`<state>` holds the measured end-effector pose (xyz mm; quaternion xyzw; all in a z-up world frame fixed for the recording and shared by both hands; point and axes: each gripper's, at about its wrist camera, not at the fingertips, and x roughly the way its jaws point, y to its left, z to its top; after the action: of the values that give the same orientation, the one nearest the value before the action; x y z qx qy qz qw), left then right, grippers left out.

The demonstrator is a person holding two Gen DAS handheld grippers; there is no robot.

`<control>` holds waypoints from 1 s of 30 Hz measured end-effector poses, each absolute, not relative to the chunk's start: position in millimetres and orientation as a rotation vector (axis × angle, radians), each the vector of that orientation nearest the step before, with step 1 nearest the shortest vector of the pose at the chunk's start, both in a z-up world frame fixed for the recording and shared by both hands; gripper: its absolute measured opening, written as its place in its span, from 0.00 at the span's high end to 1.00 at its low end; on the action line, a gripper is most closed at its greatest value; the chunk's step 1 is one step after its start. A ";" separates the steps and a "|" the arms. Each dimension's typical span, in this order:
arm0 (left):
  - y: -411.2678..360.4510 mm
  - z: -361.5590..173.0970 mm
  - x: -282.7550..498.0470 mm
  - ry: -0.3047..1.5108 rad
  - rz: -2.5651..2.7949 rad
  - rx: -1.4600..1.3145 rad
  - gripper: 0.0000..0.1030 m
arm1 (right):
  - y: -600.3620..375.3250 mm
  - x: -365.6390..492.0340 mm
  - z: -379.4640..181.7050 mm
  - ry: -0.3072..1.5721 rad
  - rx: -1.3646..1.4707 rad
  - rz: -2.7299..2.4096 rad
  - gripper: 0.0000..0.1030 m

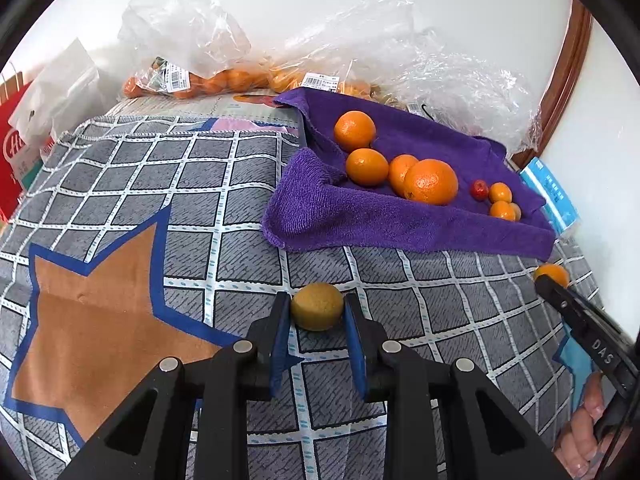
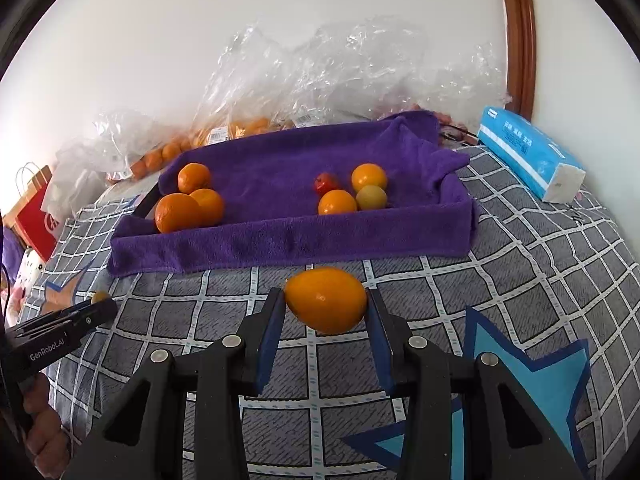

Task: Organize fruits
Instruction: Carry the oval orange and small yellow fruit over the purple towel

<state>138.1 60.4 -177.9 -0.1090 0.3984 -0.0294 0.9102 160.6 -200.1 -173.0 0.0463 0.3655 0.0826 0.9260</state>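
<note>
A plain white wall (image 2: 200, 40) fills the upper frame, daylit, with a brown wooden frame (image 2: 520, 32) at upper right.

Behind the purple towel (image 1: 400, 224): bagged oranges (image 1: 224, 82) blurred by plastic, count unclear. Red paper bag (image 1: 10, 152) cut by frame edge. Labels (image 1: 178, 78) unreadable.
</note>
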 end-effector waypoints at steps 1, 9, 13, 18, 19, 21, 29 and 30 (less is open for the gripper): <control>63.2 -178.2 137.7 0.818 -0.074 -0.244 0.76 | -200.9 161.4 -173.6 0.754 0.100 0.169 0.61; 66.0 -163.5 119.0 0.678 -0.184 -0.288 0.76 | -204.1 160.7 -173.0 0.746 0.127 0.189 0.61; 70.0 -165.1 121.3 0.686 -0.179 -0.308 0.76 | -205.4 160.0 -172.7 0.742 0.138 0.193 0.61; 72.2 -164.8 124.1 0.679 -0.176 -0.322 0.76 | -204.4 160.0 -172.5 0.743 0.137 0.189 0.61; 71.5 -165.2 123.6 0.677 -0.176 -0.321 0.76 | -204.5 159.8 -172.4 0.743 0.140 0.184 0.61; 71.2 -165.2 123.1 0.675 -0.173 -0.318 0.76 | -205.2 159.5 -172.2 0.742 0.143 0.175 0.61; 73.5 -163.6 121.3 0.658 -0.164 -0.323 0.76 | -207.7 157.5 -170.3 0.728 0.162 0.183 0.60; 73.9 -163.3 120.9 0.655 -0.165 -0.324 0.76 | -208.3 157.3 -170.1 0.727 0.166 0.184 0.60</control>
<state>120.9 73.9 -163.3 -0.1584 0.3201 -0.0807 0.9306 157.3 -208.3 -170.1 0.0811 0.3546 0.0895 0.9272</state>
